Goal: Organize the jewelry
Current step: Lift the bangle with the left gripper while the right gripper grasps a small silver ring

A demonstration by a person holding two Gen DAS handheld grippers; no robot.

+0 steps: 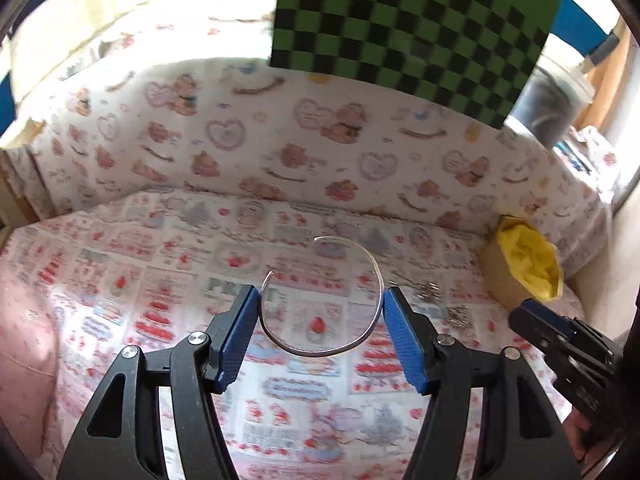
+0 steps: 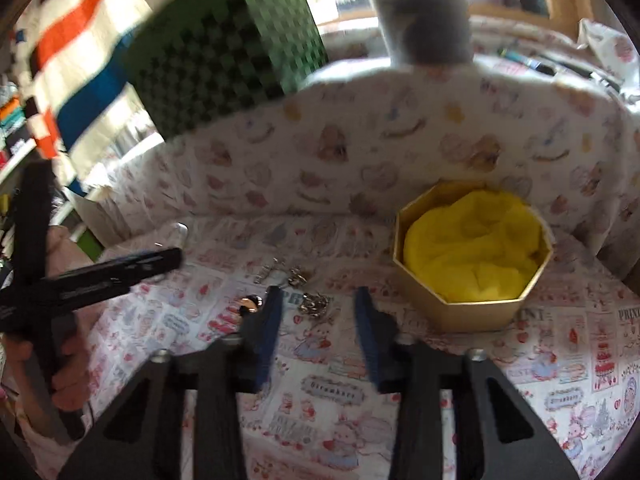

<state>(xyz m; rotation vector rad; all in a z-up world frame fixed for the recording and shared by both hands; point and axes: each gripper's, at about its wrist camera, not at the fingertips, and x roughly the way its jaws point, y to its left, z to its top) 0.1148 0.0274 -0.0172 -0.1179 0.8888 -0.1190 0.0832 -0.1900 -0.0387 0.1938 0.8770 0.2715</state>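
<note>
1. Bangle (image 1: 320, 300): an open silver cuff sits between the blue pads of the left gripper (image 1: 320, 312), its two sides touching or all but touching the pads; motion blur makes it hard to say whether it is clamped and lifted or just bracketed on the patterned tabletop (image 1: 120, 248).
2. The cuff's gap faces away from the camera and to the upper left, its closed curve towards the gripper body, so the jaws stand across its widest span, held about as wide as the ring itself.
3. The octagonal box (image 2: 472, 256), gold-walled and lined with yellow cloth, stands at the far right of the tabletop against the printed backdrop (image 1: 320, 140); from the bangle it lies to the right and slightly farther back, well apart.
4. The right gripper (image 2: 318, 308) is the nearer of the two to that box; its jaws stand partly apart and hold nothing, pointed at a small cluster of silver pieces (image 2: 316, 304) lying just ahead of the fingertips, left of the box.
5. Judged from this layout, the bangle's likely trip is a rightward carry to the box, passing over the loose silver pieces.
</note>
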